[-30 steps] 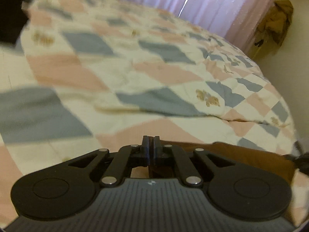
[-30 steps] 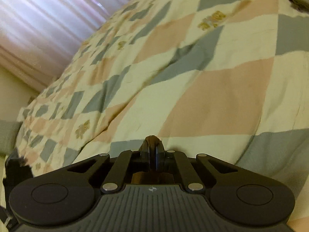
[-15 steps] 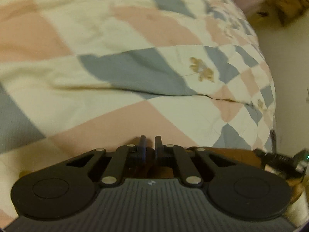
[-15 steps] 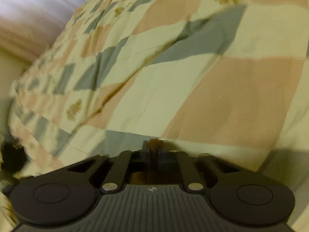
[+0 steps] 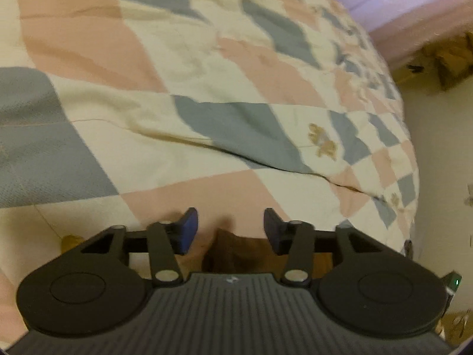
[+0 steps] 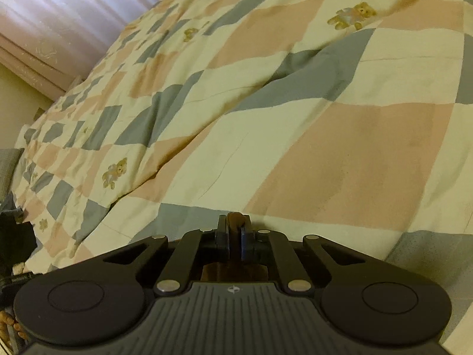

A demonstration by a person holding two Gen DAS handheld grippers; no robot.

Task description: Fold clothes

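Opening over the bed: left tongs (image 5: 227, 230), jaws moving apart, a peak of brown cloth (image 5: 233, 250) standing loose in the gap, touched by neither pad. Lying low under the tongs, the rest of that brown cloth, spread toward the right on the quilt (image 5: 183, 136). Pointing steeply down at the bedding, both tongs.

Opening only slightly: right tongs (image 6: 235, 238), jaws nearly together, a thin fold of the same brown cloth (image 6: 233, 217) between the pads and poking up just past the tips. Pinched there by the look of it, more brown showing below between the linkage arms.

Covering the whole bed, a patchwork quilt of cream, pink and grey-blue squares, some with small teddy bear prints (image 6: 113, 173), creased in long ridges across the middle. Hanging beyond the far edge of the bed, pale pink curtains (image 6: 59, 14). Piled in the far corner of the left view, something tan (image 5: 443, 59), too blurred to name.
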